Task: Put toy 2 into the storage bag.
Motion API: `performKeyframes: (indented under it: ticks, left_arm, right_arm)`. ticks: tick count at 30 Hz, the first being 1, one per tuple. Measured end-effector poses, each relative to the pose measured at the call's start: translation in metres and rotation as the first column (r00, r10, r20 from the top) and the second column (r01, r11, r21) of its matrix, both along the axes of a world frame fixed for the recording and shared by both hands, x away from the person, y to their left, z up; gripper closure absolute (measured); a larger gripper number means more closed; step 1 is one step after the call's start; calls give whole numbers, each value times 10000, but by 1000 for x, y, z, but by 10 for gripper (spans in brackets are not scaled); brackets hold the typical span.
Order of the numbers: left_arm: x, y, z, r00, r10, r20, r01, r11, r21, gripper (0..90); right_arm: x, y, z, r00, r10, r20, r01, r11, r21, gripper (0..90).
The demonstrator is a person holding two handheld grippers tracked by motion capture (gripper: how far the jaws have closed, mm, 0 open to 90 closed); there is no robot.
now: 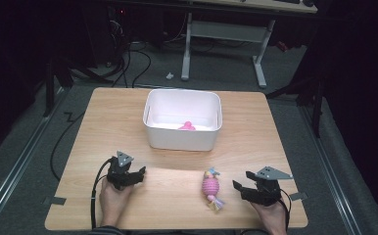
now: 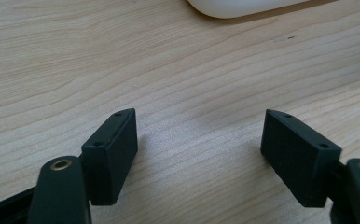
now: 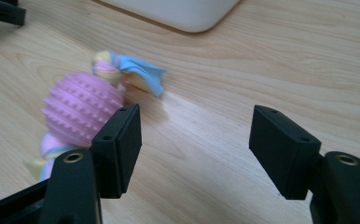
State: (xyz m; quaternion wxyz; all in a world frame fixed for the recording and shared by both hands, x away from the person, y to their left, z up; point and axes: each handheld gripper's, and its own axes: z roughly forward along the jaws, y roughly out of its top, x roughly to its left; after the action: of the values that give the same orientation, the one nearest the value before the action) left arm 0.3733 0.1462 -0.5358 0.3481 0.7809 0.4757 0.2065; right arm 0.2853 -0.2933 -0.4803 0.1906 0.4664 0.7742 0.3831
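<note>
Pink rope toy (image 1: 211, 188), lengthwise front-to-back

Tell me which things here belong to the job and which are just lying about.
In the job:
- pink rope toy, lying on the table
- right hand-held gripper, open beside it
- white bin, pink item inside

Just about:
- left hand-held gripper, open, idle
- white desk frame behind

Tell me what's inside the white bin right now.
One pink thing lies against the near wall of the white bin in the high view. That wall covers its lower part, so I cannot tell what it is.
</note>
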Motion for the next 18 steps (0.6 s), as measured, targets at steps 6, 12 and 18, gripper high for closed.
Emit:
performKeyframes:
  ticks: [6, 12, 18]
  left_arm:
    - [0, 0, 0, 10000, -4, 1, 4, 10000, -1, 276]
    - [0, 0, 0, 10000, -1, 2, 1, 10000, -3, 276]
    - [0, 0, 0, 10000, 6, 4, -6, 10000, -15, 276]
  right_arm:
    - [0, 16, 7, 9984, 561, -106, -562, 9984, -87, 339]
    - [2, 32, 9, 9940, 1071, -213, -1076, 9939, -231, 334]
    - [7, 47, 11, 9862, 1569, -523, -1591, 9864, -409, 327]
